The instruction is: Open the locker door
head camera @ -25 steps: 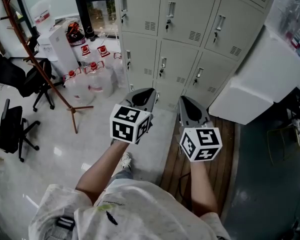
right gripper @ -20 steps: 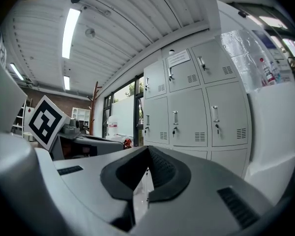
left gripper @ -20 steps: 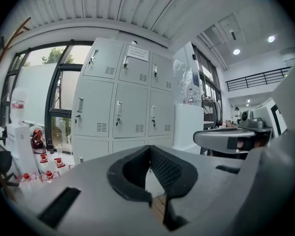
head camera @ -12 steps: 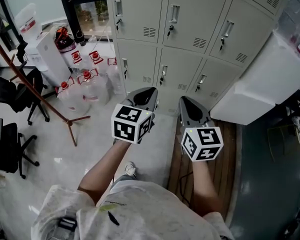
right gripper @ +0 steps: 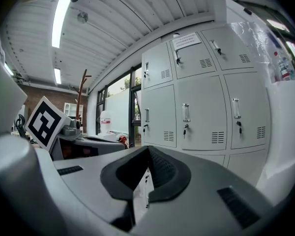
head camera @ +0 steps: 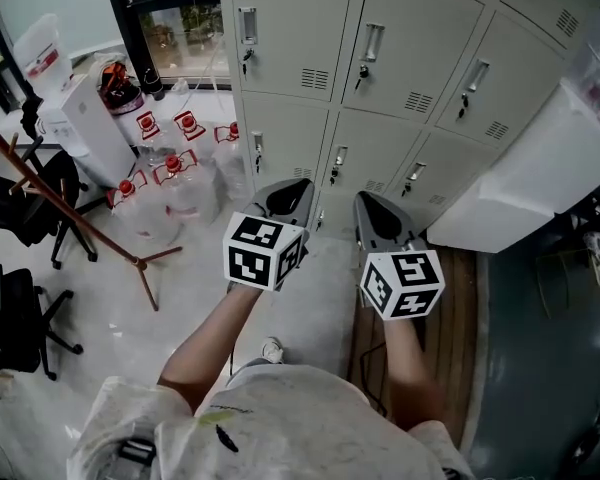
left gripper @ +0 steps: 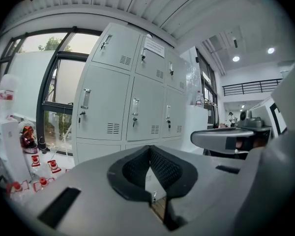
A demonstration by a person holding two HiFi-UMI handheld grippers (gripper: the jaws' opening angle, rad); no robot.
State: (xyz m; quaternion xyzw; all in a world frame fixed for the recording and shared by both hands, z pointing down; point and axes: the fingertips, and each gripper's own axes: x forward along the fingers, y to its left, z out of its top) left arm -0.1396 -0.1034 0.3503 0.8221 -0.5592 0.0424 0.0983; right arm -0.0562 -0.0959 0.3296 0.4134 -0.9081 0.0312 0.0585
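A bank of pale grey lockers [head camera: 380, 58] fills the top of the head view. Each door has a small upright handle [head camera: 372, 43] with a key under it, and all the doors are closed. My left gripper [head camera: 290, 194] and right gripper [head camera: 372, 206] are held side by side, pointing at the lower lockers and still well short of them. Both are shut with nothing between the jaws. The left gripper view has its shut tips [left gripper: 150, 147] before the lockers [left gripper: 132, 112]. The right gripper view has its tips [right gripper: 148, 148] under a door handle [right gripper: 185, 113].
Several water jugs with red caps [head camera: 170, 183] stand on the floor left of the lockers. A brown coat stand [head camera: 100, 238] and black office chairs [head camera: 20, 318] are further left. A large white box [head camera: 520, 193] juts out at the right, above a wooden floor strip [head camera: 450, 308].
The person has stepped towards the lockers, which now sit lower and larger in the head view. Both grippers travelled with them, still shut and side by side.
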